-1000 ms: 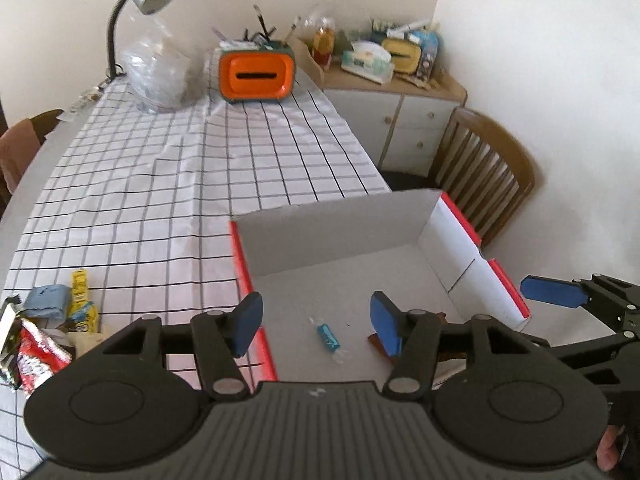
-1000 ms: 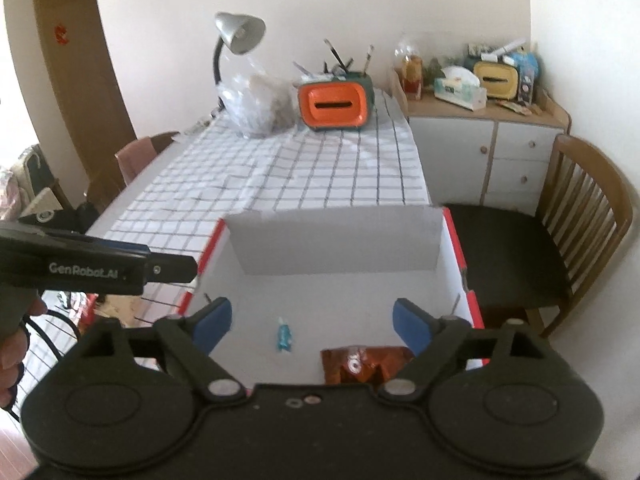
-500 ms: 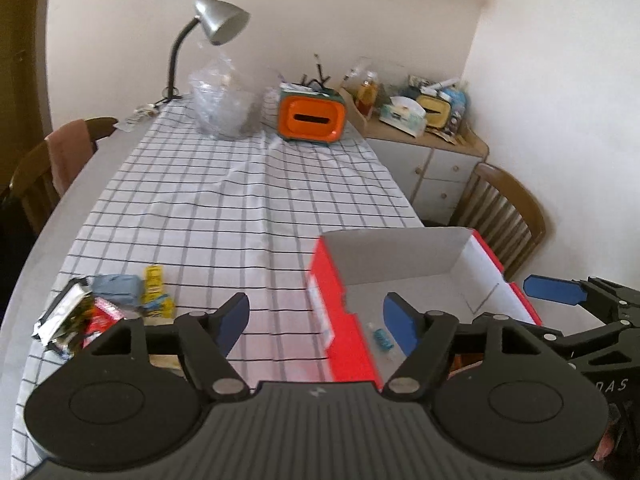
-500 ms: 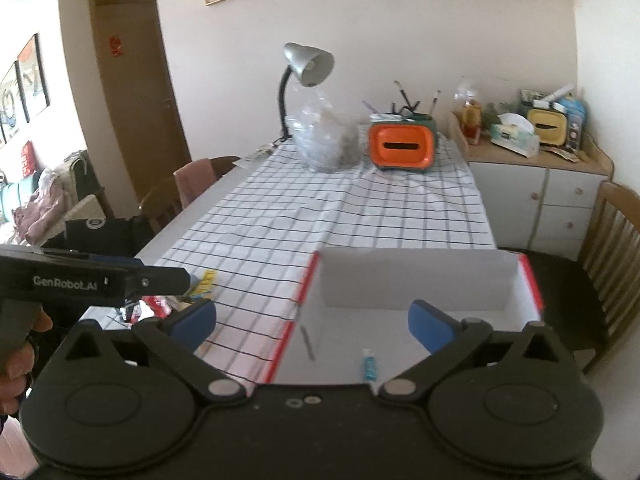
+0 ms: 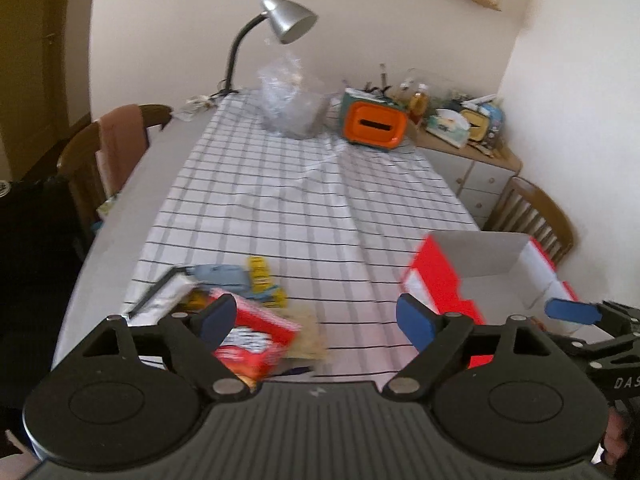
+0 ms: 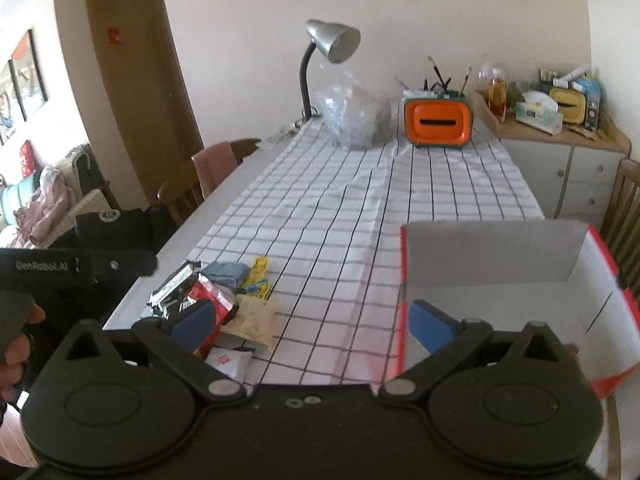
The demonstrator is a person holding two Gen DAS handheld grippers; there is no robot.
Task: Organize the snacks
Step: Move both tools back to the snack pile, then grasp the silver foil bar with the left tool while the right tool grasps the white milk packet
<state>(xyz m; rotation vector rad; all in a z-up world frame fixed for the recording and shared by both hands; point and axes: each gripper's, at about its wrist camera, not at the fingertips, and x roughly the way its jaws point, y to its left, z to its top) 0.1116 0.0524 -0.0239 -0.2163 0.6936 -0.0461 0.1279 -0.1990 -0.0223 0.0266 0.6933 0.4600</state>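
Observation:
A heap of snack packets lies at the table's near left edge: a red packet (image 5: 256, 340) (image 6: 212, 300), a black-and-silver packet (image 6: 172, 288), a blue packet (image 5: 220, 274) (image 6: 226, 272), yellow packets (image 5: 260, 276) (image 6: 258, 276) and a pale packet (image 6: 254, 320). A red-rimmed white cardboard box (image 5: 486, 256) (image 6: 492, 256) stands open at the near right. My left gripper (image 5: 316, 320) is open and empty, above the near table between the heap and the box. My right gripper (image 6: 312, 320) is open and empty, over the same stretch of cloth.
A checked cloth (image 6: 360, 208) covers the table. At the far end stand a desk lamp (image 6: 328, 52), a clear plastic bag (image 6: 352, 120) and an orange tissue holder (image 6: 438, 122). Wooden chairs stand at the left (image 6: 200, 176) and right (image 5: 532, 212). A cluttered sideboard (image 6: 560, 152) is at the back right.
Both grippers have pulled back and swung left from over the box. The snack heap has come into the near view, and the box now sits to the right. Both stay open.

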